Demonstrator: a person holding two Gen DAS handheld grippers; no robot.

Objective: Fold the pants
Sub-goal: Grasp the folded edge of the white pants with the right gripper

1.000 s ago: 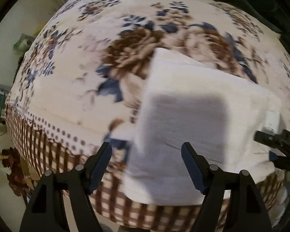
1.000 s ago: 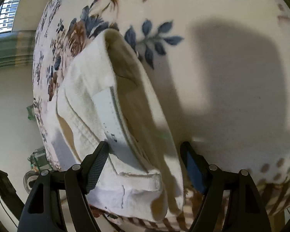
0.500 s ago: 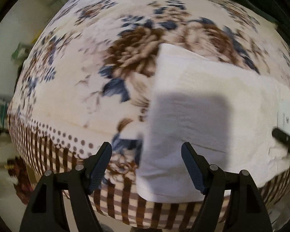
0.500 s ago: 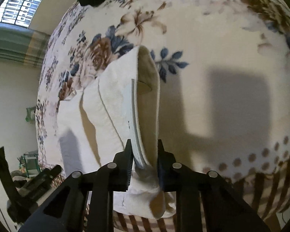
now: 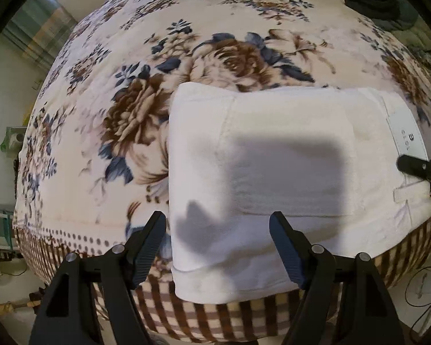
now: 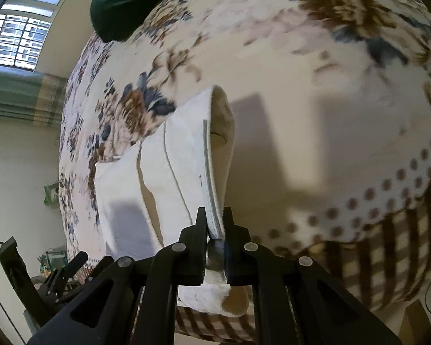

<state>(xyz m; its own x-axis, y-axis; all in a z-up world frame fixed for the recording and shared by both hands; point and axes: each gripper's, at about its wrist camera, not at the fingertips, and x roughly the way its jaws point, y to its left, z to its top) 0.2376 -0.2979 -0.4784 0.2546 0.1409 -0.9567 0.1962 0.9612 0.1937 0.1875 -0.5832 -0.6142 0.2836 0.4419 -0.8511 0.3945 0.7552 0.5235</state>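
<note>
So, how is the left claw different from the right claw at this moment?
The left claw stands open and holds nothing, while the right claw is closing on the waistband of the white pants. The left claw hovers over the folded end; the right claw lifts the waistband edge. Both are black and point down at the floral blanket.

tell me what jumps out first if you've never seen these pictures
The white pants, folded into a block, lie near the checked edge of a flowered blanket that fills both views. The right hand-held gripper is closing on the waistband end, which stands lifted off the blanket, while the left hand-held gripper hangs open over the other end. A dark green cloth lies at the blanket's far side.
</note>
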